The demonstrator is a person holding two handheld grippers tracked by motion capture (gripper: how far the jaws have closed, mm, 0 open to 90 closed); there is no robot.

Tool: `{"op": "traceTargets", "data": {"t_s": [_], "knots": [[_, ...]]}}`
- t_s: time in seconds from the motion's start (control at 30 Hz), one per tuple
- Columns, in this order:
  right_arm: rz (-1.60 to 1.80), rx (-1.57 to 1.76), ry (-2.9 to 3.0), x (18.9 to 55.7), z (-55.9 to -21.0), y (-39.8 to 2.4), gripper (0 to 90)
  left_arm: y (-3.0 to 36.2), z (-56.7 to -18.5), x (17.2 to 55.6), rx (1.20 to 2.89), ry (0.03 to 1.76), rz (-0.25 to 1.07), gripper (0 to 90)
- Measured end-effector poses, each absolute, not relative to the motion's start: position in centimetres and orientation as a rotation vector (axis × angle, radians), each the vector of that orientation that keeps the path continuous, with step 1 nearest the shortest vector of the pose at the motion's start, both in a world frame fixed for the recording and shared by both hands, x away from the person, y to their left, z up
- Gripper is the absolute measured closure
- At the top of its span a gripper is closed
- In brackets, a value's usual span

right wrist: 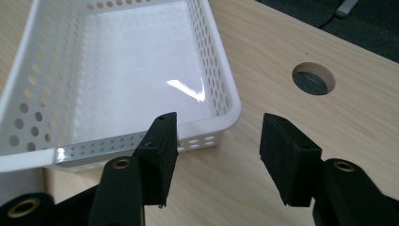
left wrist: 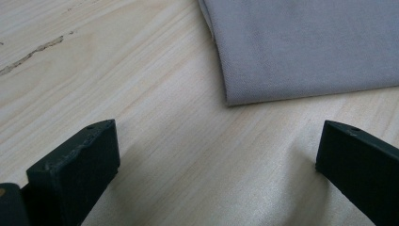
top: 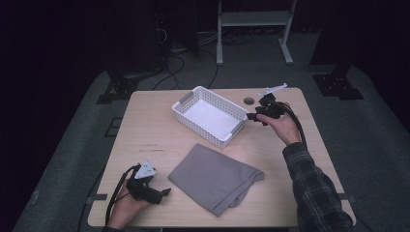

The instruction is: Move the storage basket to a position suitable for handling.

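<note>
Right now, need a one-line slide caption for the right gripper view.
Right gripper open, fingers apart at the near corner of the empty white basket on the wooden table.

No readable text, label, brand, number or sign was found in any view. The basket (top: pixel 211 116), cloth (top: pixel 215 178) and table (top: pixel 150 125) carried no print; the marks on the tabletop were scuffs, not writing.

Basket (right wrist: pixel 28 89): glossy white perforated plastic. Cloth (left wrist: pixel 306 42): matt grey weave. Table (left wrist: pixel 164 117): smooth pale wood grain.
</note>
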State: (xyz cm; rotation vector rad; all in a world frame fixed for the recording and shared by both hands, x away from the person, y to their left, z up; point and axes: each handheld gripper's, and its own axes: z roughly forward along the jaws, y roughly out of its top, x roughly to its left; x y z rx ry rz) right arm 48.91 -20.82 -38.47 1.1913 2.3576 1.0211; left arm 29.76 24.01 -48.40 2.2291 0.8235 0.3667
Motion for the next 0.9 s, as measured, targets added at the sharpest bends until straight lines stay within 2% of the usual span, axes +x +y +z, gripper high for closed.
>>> {"op": "traceTargets", "data": {"t_s": [0.37,0.73,0.9], "knots": [[1.006,1.195,2.373,51.2,-38.9,-19.7,45.8,24.0,-48.4,29.8,2.228,0.824,0.367,0.0],[0.982,1.222,2.387,53.2,-39.7,-19.0,50.0,24.0,-48.4,29.8,2.232,0.816,0.364,0.0],[0.983,1.214,2.396,53.7,-39.8,-18.5,54.8,24.0,-48.4,29.8,2.232,0.814,0.362,0.0]]}}
